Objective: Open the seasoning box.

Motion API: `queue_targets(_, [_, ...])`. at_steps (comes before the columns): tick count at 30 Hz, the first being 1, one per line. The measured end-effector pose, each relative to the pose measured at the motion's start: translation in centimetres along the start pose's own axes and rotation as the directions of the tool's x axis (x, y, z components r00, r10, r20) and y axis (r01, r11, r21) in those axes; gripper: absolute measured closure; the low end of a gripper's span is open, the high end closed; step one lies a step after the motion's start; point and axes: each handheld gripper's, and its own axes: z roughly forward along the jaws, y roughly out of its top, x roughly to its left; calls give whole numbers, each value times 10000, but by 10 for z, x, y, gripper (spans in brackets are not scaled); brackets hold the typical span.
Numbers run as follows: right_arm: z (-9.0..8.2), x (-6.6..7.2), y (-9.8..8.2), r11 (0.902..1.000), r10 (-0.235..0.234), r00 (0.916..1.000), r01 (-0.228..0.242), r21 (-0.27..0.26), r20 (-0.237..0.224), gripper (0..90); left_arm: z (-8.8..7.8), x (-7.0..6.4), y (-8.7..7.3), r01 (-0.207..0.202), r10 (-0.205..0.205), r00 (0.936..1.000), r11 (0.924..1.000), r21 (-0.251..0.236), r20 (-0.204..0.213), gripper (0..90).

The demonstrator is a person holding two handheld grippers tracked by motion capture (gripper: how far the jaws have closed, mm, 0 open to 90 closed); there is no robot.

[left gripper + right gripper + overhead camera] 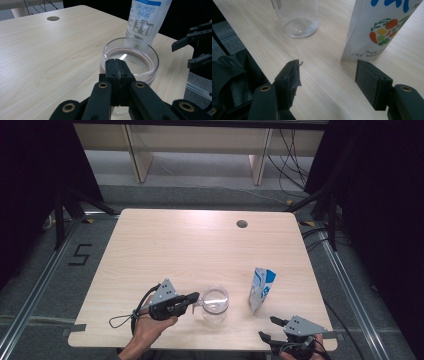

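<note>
A clear glass cup (215,306) stands near the table's front edge, its rim wide in the left gripper view (149,51) and its base in the right gripper view (298,26). My left gripper (196,298) lies level at the cup's left side, jaws pressed together (116,65) at the small handle (197,304). A white and blue carton (261,289) stands upright to the right of the cup (143,17) (382,27). My right gripper (266,327) sits at the front right edge, open (328,72), with the carton just beyond its jaws and nothing between them.
The wooden table (200,245) has a round cable hole (242,224) at the back right. Floor rails and cables run beside it. The right gripper's body hangs past the table's front edge (280,347).
</note>
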Motion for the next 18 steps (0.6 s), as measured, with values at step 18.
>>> queue_targets(18, [7, 7, 6, 9988, 239, 9988, -257, -419, -424, 466, 0, 1, -3, -89, 88, 10000, 9998, -176, -41, 885])
